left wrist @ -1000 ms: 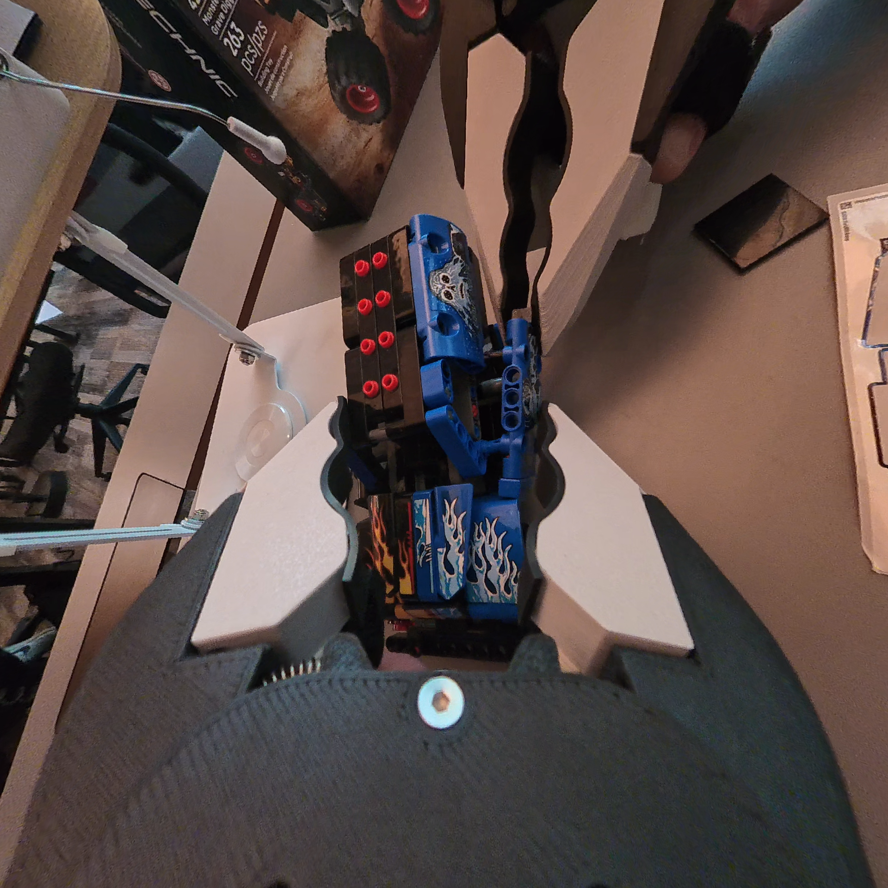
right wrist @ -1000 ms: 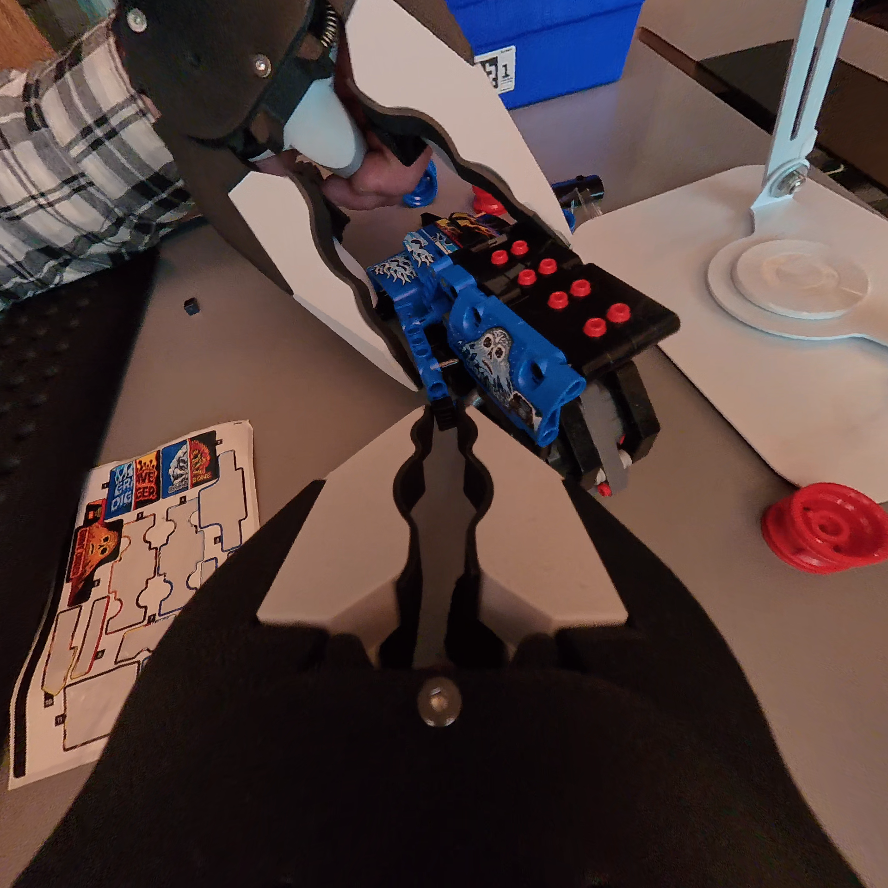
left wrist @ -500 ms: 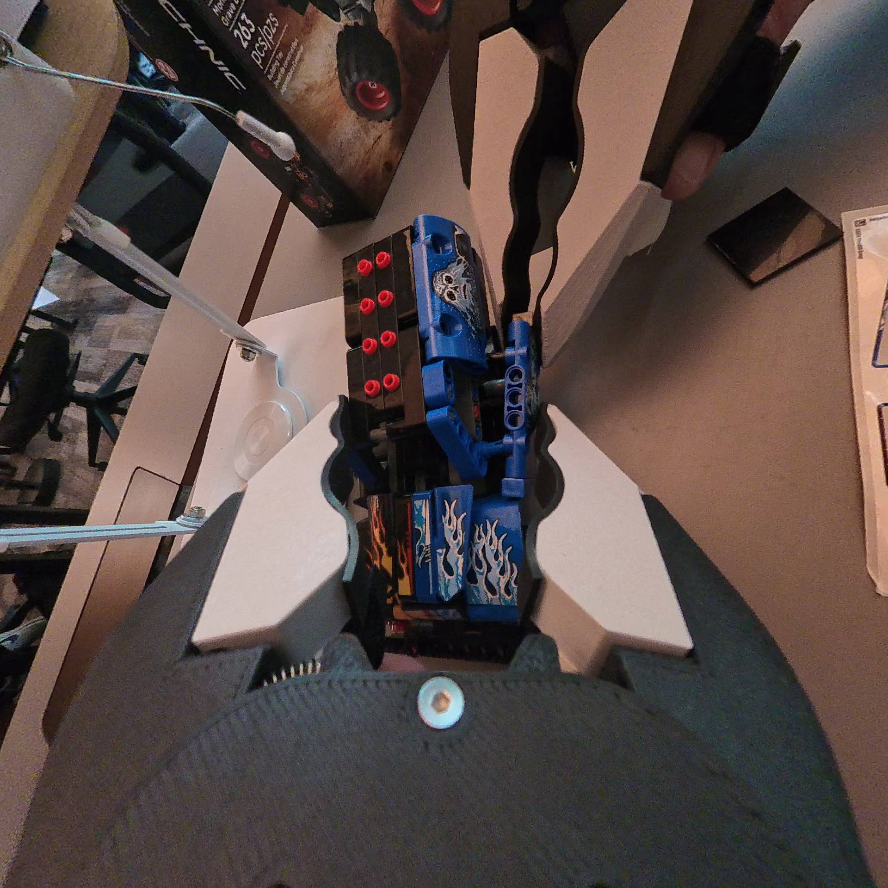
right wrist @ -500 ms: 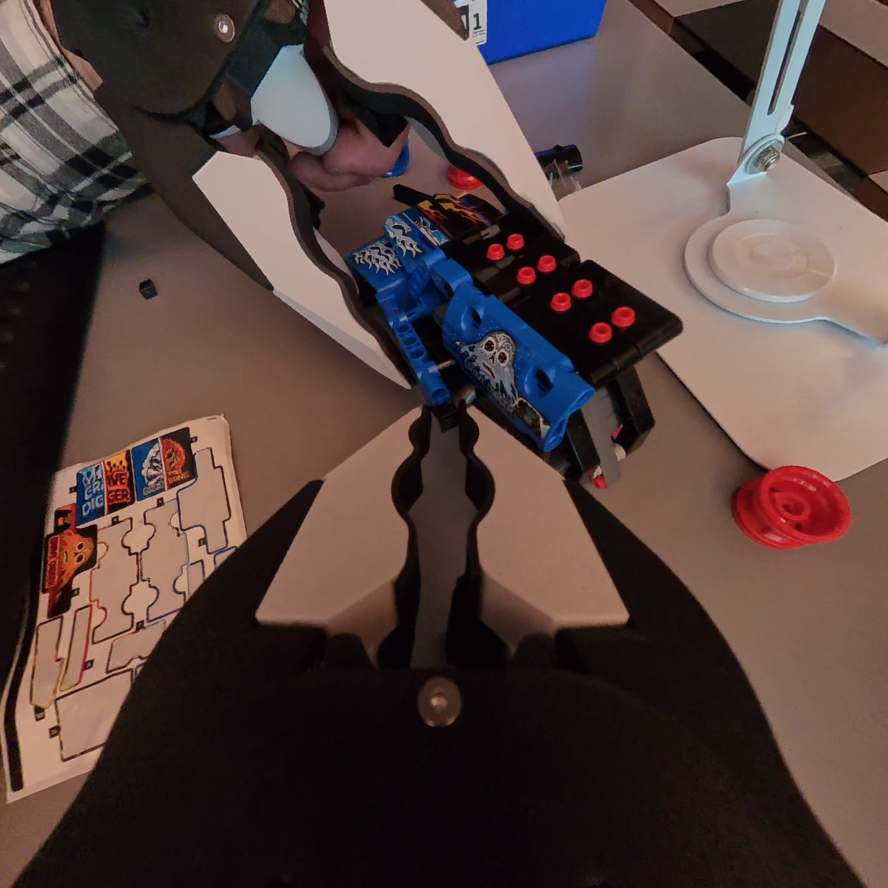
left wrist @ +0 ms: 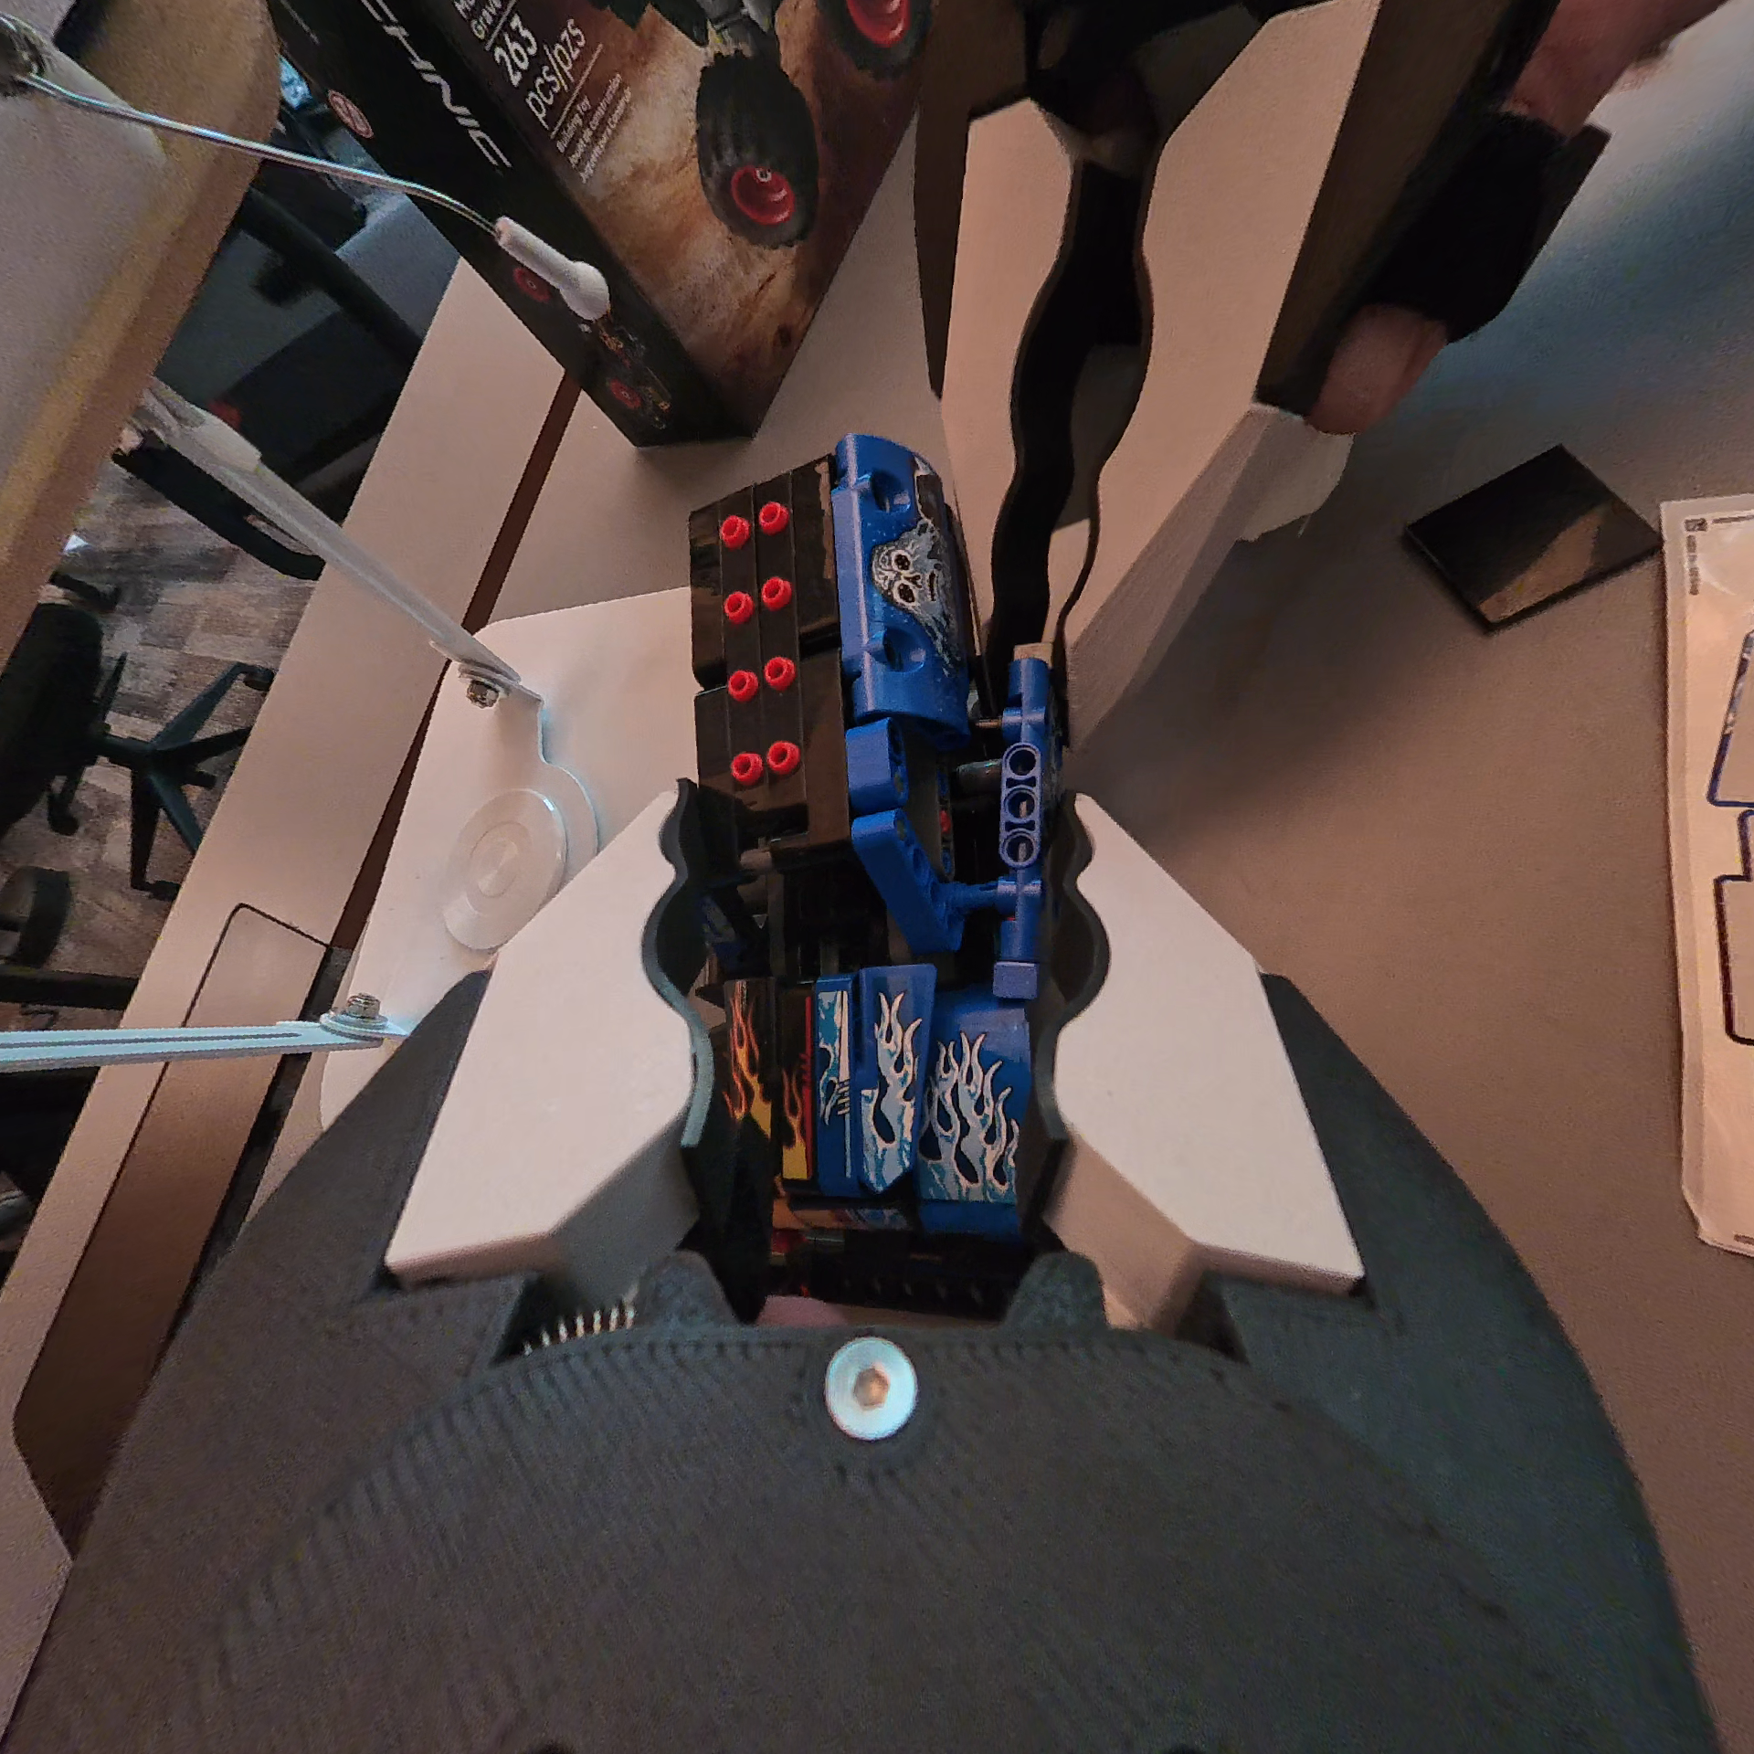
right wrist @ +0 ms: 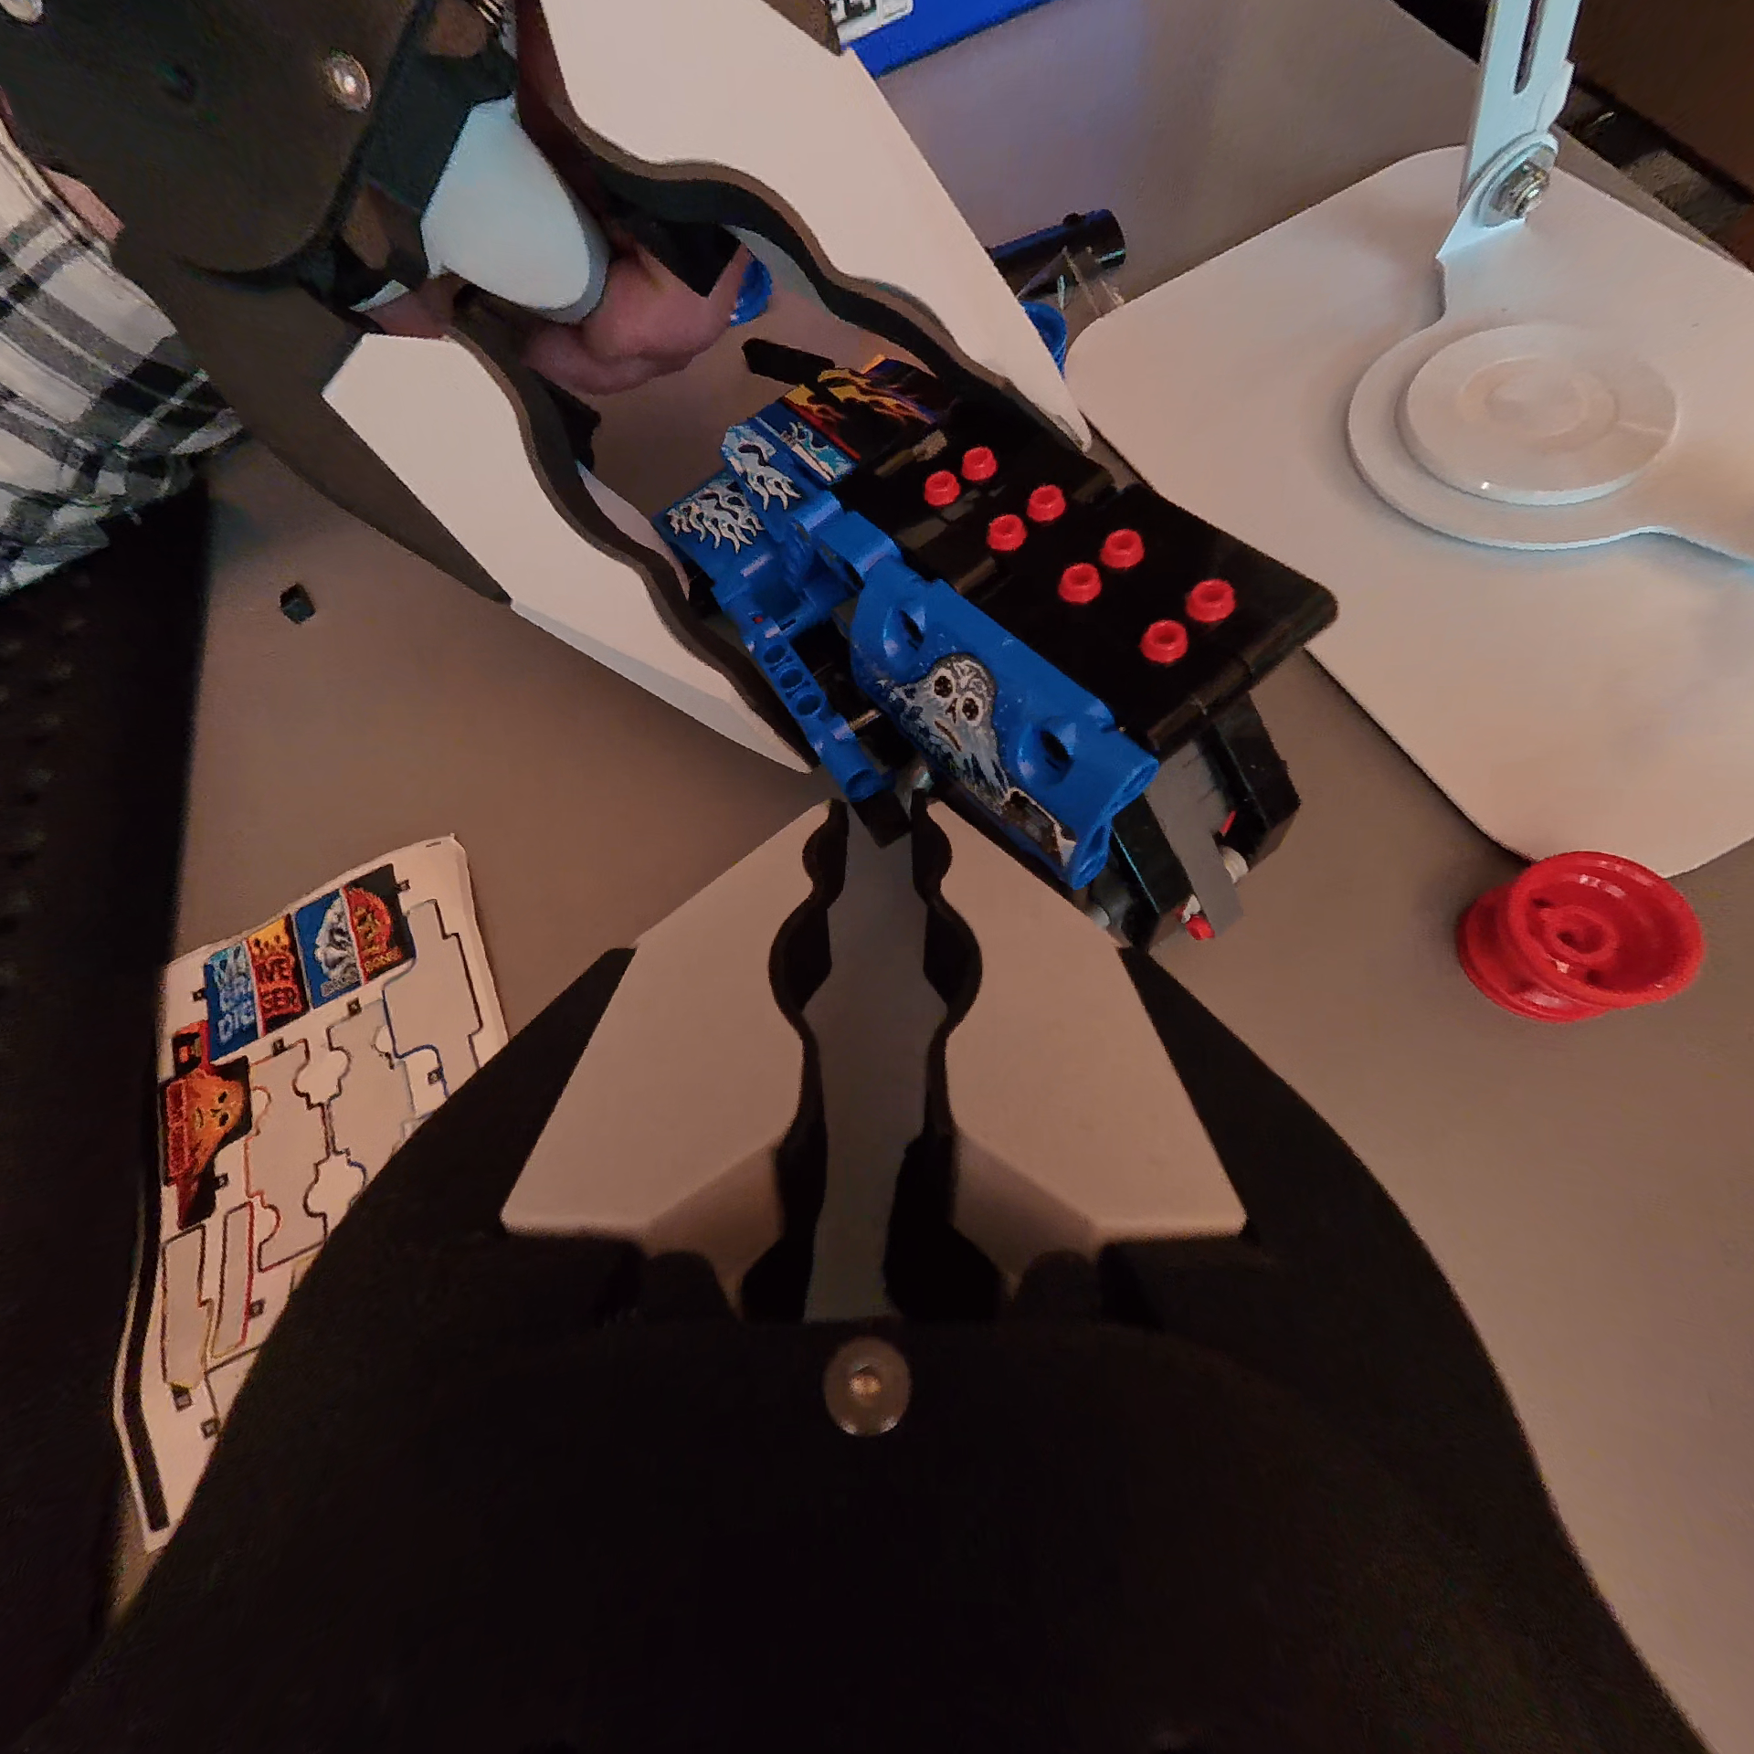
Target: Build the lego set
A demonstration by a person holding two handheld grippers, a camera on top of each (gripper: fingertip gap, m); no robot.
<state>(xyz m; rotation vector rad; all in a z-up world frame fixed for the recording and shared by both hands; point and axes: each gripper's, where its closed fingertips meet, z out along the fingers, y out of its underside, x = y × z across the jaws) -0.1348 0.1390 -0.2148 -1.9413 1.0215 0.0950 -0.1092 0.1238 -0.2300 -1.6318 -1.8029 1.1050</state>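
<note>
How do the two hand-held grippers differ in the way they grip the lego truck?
The left hand-held gripper spans the whole lego truck, jaws wide; the right hand-held gripper pinches only a small black part at the truck's edge, jaws nearly shut. The left carries the truck; the right touches with fingertips only. Both have white fingers.

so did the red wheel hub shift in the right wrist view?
Cannot tell. The red hub sits beside the white base plate's corner as before; its shift in frame matches the camera's own motion.

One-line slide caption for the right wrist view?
Right gripper pinches a black piece at the truck body clamped in the left gripper.
</note>
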